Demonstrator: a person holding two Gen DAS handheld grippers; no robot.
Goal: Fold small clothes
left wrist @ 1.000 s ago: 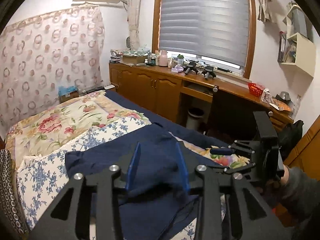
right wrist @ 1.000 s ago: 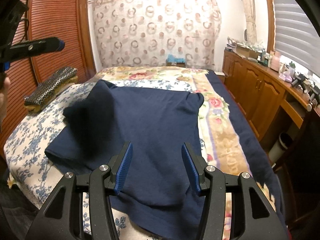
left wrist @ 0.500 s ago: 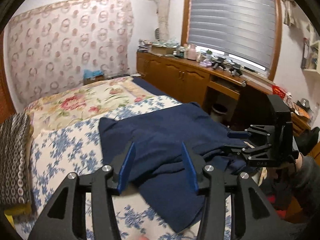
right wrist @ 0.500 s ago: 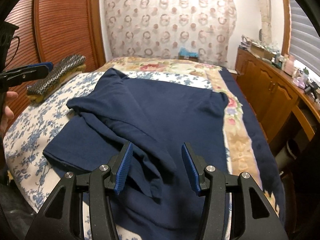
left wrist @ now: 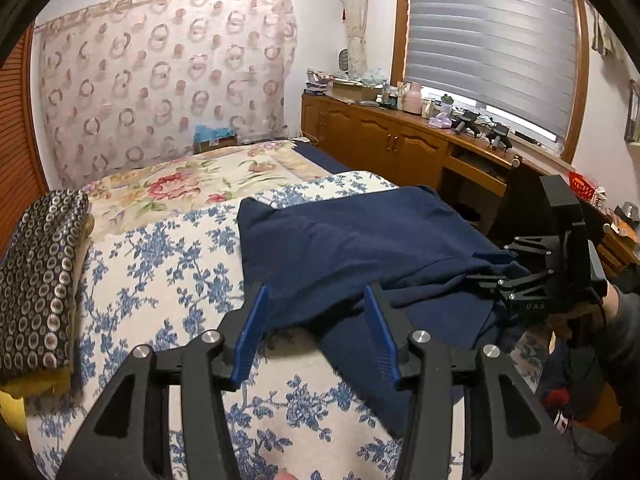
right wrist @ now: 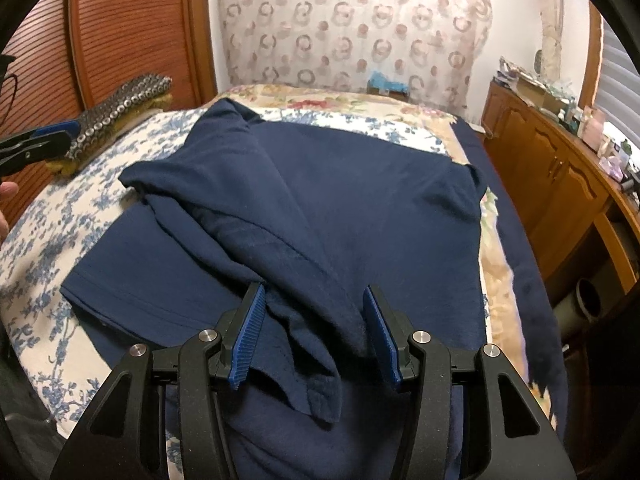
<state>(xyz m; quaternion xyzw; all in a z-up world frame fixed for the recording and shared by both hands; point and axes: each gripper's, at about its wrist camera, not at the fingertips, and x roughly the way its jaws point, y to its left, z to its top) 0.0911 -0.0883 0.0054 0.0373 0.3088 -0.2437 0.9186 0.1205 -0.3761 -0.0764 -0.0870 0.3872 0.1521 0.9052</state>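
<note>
- At the left of the left wrist view lies a folded patterned cloth (left wrist: 38, 280), well apart from the work; at the upper left of the right wrist view it shows again beside the tip of the left gripper (right wrist: 44, 142).
- The left gripper (left wrist: 316, 334), at lower centre of its own view, stands wide and bare. A second ago its fingers sat low over the navy cloth; since then it has backed off to the bed's near-left side, over the blue-flowered sheet (left wrist: 160, 264).
- The navy shirt (right wrist: 328, 192) lies across the middle of the bed. One side flap has been thrown over the body, and its bunched edge now runs down to the lower centre of the right wrist view. In my judgement the first side fold is laid but untidy.
- The right gripper (right wrist: 316, 334) is spread wide, that loose flap lying between its fingers with nothing pinched. In the left wrist view it shows at the right edge (left wrist: 500, 270), at the shirt's rumpled side.
- Containers: a dark bin (right wrist: 588, 294) under the sideboard at right, its contents hidden; a red basket (left wrist: 582, 186) at the far right, too small to tell what it holds.
</note>
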